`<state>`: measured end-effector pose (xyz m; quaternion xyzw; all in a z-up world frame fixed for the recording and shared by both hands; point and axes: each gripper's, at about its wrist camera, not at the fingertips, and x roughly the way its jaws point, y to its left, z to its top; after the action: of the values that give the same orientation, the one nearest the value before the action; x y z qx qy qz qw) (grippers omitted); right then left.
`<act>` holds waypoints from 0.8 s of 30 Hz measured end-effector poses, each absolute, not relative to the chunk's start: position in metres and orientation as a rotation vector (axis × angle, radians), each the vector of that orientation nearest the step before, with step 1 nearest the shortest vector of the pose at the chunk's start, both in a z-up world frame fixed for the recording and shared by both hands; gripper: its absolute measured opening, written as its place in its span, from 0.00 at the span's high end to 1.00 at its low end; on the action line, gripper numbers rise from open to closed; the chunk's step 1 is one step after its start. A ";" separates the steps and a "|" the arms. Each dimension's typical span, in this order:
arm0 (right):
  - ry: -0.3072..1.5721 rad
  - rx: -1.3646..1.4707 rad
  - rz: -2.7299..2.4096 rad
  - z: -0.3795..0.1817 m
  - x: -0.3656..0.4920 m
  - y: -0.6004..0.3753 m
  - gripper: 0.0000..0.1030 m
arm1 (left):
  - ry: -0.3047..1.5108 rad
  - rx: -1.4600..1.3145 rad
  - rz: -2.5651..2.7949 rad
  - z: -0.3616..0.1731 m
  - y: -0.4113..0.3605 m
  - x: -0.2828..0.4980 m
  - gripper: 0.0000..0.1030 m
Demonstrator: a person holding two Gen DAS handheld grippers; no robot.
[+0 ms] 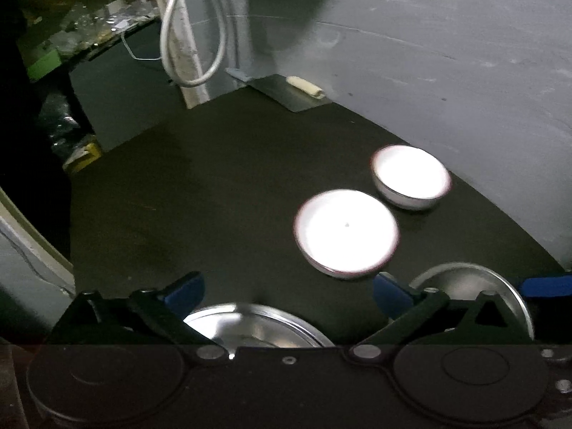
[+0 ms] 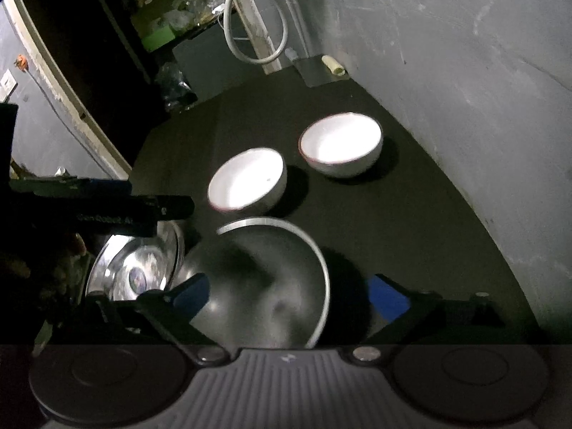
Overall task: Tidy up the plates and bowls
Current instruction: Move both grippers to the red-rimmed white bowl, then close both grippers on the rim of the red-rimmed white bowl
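Right wrist view shows your right gripper (image 2: 289, 296) spread wide and empty over the nearer steel plate (image 2: 264, 279); the second steel plate (image 2: 136, 268) lies beside it. Your left gripper (image 1: 287, 295) gapes empty too. Two white bowls (image 2: 246, 180) (image 2: 341, 144) sit near; a careless swing could knock one, or glossy steel might slip

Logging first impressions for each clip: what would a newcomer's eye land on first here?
Two glowing white bowls stand apart on the dark table, the farther one near the grey wall. Nearer, two steel plates catch the light: one between the open fingers of the right hand-held gripper, the other to its left.
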<state>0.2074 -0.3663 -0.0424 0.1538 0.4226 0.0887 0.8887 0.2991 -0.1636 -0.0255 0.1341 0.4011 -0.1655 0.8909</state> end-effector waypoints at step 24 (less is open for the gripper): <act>0.903 0.299 0.180 -0.062 0.304 -0.344 0.19 | 0.955 0.170 -0.382 -0.059 -0.159 0.394 0.11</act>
<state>0.3037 -0.3442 -0.0624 0.1437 0.4341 0.0864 0.8851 0.3936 -0.1594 -0.0593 0.0811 0.4560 -0.1823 0.8673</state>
